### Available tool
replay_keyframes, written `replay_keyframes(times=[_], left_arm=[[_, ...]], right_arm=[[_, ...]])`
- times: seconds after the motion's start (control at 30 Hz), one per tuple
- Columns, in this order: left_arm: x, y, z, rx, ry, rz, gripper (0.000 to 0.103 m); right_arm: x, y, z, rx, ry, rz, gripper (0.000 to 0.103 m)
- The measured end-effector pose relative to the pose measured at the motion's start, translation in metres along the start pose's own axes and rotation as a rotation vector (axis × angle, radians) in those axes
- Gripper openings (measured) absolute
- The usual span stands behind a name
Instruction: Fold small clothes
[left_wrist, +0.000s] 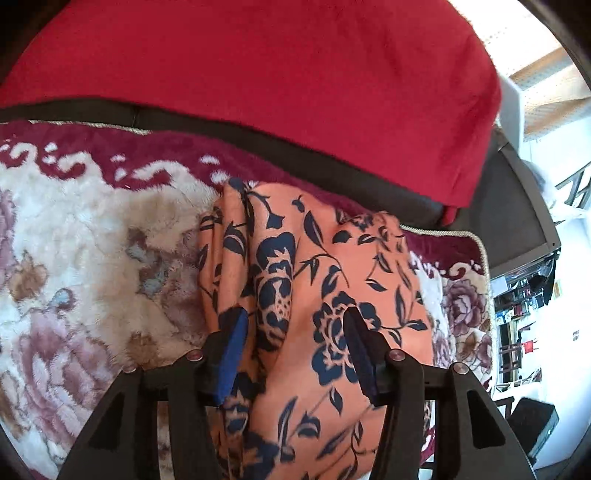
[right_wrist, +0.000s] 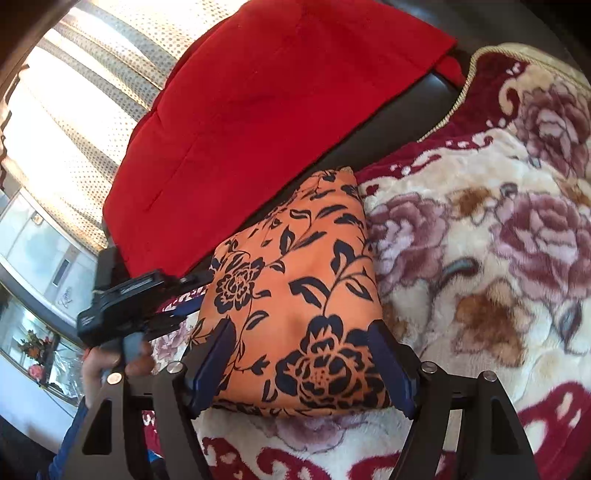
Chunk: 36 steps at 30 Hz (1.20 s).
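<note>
L gripper (left_wrist: 293, 321) jaws apart over orange floral cloth (left_wrist: 314, 258) on plush blanket (left_wrist: 92, 240), red fabric (left_wrist: 277, 85) behind.

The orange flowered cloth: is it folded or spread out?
Folded. The orange flowered cloth lies as a compact thick rectangle on the blanket, with layered edges.

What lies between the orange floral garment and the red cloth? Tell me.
A dark strip of sofa separates the orange floral garment from the red cloth, clearest in the right wrist view.

Both wrist cams look steeply down, close, from opposite sides; shared: orange floral cloth (left_wrist: 314, 266) (right_wrist: 295, 280), red cushion (left_wrist: 277, 92) (right_wrist: 258, 122).
</note>
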<state>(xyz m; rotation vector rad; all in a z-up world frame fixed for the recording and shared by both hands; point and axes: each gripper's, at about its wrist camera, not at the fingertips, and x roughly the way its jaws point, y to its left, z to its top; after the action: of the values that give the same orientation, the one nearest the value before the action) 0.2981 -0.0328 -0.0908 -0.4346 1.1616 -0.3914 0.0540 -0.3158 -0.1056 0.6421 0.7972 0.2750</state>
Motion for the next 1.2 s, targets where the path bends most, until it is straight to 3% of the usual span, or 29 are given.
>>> replay_keyframes(times=[0.07, 0.1, 0.17, 0.27, 0.37, 0.47, 0.6, 0.67, 0.77, 0.8, 0.87, 0.93, 1.0, 1.1, 1.17, 1.2], left_arm=[[0.004, -0.004, 0.002, 0.032, 0.009, 0.031, 0.03], [0.008, -0.009, 0.002, 0.048, 0.014, 0.04, 0.01], [0.0, -0.015, 0.001, 0.063, -0.034, 0.034, 0.009], [-0.025, -0.016, -0.015, 0.088, -0.14, 0.024, 0.009], [0.013, 0.012, -0.024, 0.049, -0.048, 0.087, 0.011], [0.011, 0.016, -0.025, 0.049, -0.061, 0.054, 0.013], [0.008, 0.013, -0.022, 0.071, -0.045, 0.067, 0.014], [0.002, 0.003, -0.022, 0.071, -0.058, 0.075, 0.024], [-0.036, -0.008, -0.04, 0.108, -0.106, 0.079, 0.05], [-0.049, -0.013, -0.05, 0.129, -0.14, 0.071, 0.053], [-0.063, -0.021, -0.071, 0.178, -0.184, 0.051, 0.054], [-0.052, -0.014, -0.088, 0.166, -0.145, 0.063, 0.053], [-0.026, 0.006, -0.096, 0.133, -0.076, 0.136, 0.041], [-0.022, 0.022, -0.099, 0.091, -0.09, 0.083, 0.043], [-0.024, 0.021, -0.097, 0.097, -0.088, 0.088, 0.043], [-0.024, 0.021, -0.096, 0.097, -0.083, 0.088, 0.043]], right_arm=[[0.001, -0.003, -0.002, 0.005, 0.006, 0.006, 0.077], [0.0, -0.004, -0.004, 0.005, 0.005, 0.005, 0.077], [-0.002, -0.005, -0.004, 0.001, 0.002, 0.003, 0.077], [-0.01, -0.006, -0.002, 0.003, -0.014, 0.005, 0.077], [-0.011, -0.006, 0.007, 0.028, -0.017, 0.036, 0.08], [-0.004, -0.002, 0.022, 0.058, -0.002, 0.105, 0.082], [0.027, 0.006, 0.045, 0.114, 0.066, 0.232, 0.089], [0.052, 0.0, 0.051, 0.166, 0.137, 0.258, 0.089], [0.075, -0.009, 0.051, 0.225, 0.205, 0.241, 0.089], [0.075, -0.008, 0.053, 0.225, 0.211, 0.254, 0.089], [0.074, -0.002, 0.061, 0.203, 0.211, 0.268, 0.089], [0.08, 0.005, 0.071, 0.189, 0.222, 0.276, 0.089], [0.099, 0.007, 0.084, 0.205, 0.258, 0.306, 0.089], [0.12, -0.019, 0.102, 0.278, 0.181, 0.175, 0.089], [0.136, -0.04, 0.107, 0.379, 0.197, 0.174, 0.089], [0.135, -0.036, 0.11, 0.37, 0.199, 0.171, 0.089]])
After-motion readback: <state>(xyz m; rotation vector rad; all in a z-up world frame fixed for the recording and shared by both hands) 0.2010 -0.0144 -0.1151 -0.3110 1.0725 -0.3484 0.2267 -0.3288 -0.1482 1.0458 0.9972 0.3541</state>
